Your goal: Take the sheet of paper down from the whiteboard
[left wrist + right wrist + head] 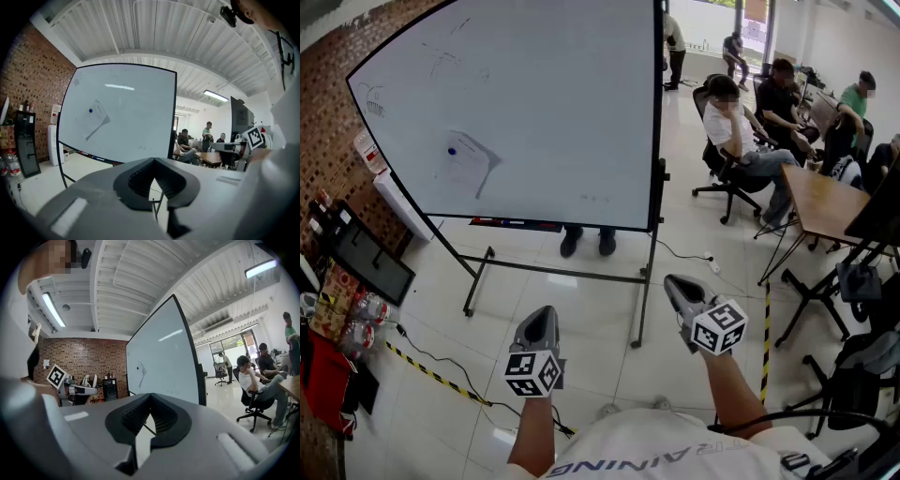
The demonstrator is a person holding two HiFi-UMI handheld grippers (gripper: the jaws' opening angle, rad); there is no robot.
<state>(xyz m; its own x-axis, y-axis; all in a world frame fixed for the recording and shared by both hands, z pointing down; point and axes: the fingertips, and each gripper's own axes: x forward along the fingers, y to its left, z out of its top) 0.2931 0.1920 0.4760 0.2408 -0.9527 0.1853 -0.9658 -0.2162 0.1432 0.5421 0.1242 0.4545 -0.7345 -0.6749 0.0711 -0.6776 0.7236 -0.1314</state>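
Observation:
A white sheet of paper hangs tilted on the whiteboard, pinned near its upper left by a blue magnet. The left gripper view has the sheet of paper at the board's left part; in the right gripper view the paper is a thin sliver on the whiteboard seen edge-on. My left gripper and right gripper are both held low, well short of the board, shut with nothing between the jaws. The jaw tips meet in each gripper view.
The whiteboard stands on a wheeled black frame; someone's shoes show behind it. A brick wall, black cabinet and bottles line the left. A yellow-black cable cover crosses the floor. Seated people and a wooden desk fill the right.

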